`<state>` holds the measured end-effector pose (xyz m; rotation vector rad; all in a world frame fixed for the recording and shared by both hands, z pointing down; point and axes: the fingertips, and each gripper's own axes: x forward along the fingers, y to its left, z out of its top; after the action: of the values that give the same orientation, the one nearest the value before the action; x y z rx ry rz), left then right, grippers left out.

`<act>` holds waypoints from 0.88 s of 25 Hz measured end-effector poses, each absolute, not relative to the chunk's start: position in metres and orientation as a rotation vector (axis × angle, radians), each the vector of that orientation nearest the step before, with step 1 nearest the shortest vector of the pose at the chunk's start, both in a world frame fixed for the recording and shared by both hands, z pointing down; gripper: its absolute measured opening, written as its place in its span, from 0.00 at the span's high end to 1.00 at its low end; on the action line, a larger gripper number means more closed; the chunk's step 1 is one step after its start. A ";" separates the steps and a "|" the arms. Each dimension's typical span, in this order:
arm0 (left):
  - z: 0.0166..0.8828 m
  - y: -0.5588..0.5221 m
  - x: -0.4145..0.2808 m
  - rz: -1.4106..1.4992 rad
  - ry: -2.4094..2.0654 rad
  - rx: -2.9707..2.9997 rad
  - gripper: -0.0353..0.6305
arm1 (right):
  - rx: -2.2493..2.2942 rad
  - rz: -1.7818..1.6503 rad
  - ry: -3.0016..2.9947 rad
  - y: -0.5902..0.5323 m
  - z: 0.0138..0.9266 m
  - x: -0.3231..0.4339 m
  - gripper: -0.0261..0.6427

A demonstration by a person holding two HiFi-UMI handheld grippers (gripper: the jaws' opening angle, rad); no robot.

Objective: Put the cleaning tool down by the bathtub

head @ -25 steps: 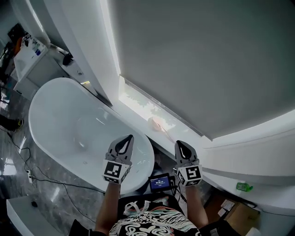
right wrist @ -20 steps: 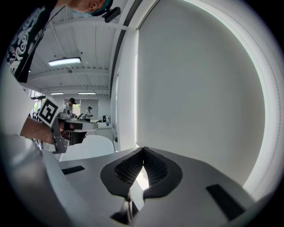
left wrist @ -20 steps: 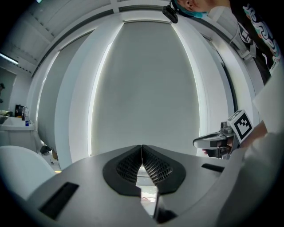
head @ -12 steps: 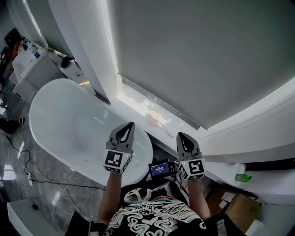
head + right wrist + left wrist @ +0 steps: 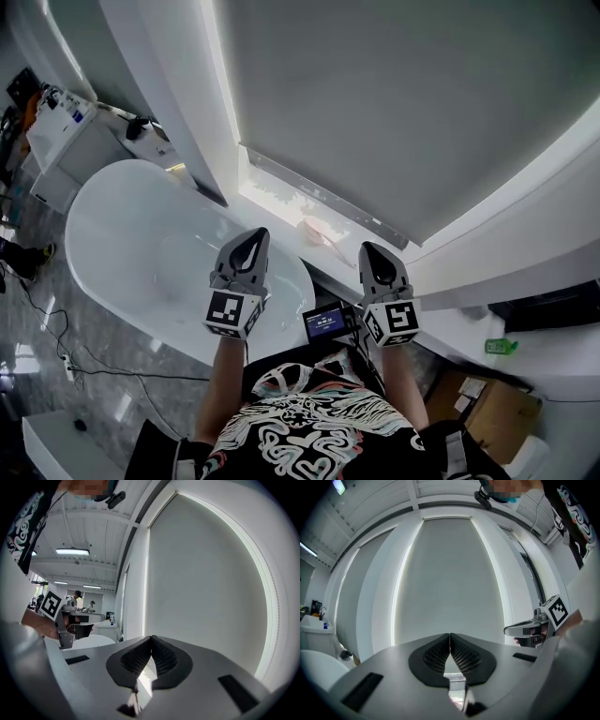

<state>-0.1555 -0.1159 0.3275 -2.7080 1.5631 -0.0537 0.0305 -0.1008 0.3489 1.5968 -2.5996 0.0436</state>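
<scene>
A pale pink cleaning tool with a thin handle lies on the white window ledge behind the bathtub. My left gripper is held up over the tub's right end, shut with nothing in it. My right gripper is level with it to the right, over the ledge's near edge, also shut and empty. In the left gripper view the jaw tips meet against the grey blind, and the right gripper shows at the right. In the right gripper view the tips touch too.
A large grey roller blind fills the window above the ledge. A white cabinet with bottles stands at the tub's far end. Cables run over the glossy grey floor. A green bottle and cardboard boxes are at the right.
Both grippers have risen slightly toward the window, staying shut and side by side. The view has shifted, showing more of the blind. The pink tool stays on the ledge.
</scene>
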 end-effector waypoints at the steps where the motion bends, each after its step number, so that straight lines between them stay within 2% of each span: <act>1: 0.326 -0.115 -0.154 -0.053 1.560 -2.708 0.92 | 1.601 0.037 -2.599 -0.101 0.347 0.031 0.92; 22: 0.309 -0.100 -0.143 -0.008 1.589 -2.645 0.92 | 1.599 0.028 -2.629 -0.087 0.344 0.043 0.92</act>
<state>-0.1433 -0.1005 0.3093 -2.6451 1.5889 -0.0084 0.0432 -0.0869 0.3435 1.5993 -2.6287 0.0281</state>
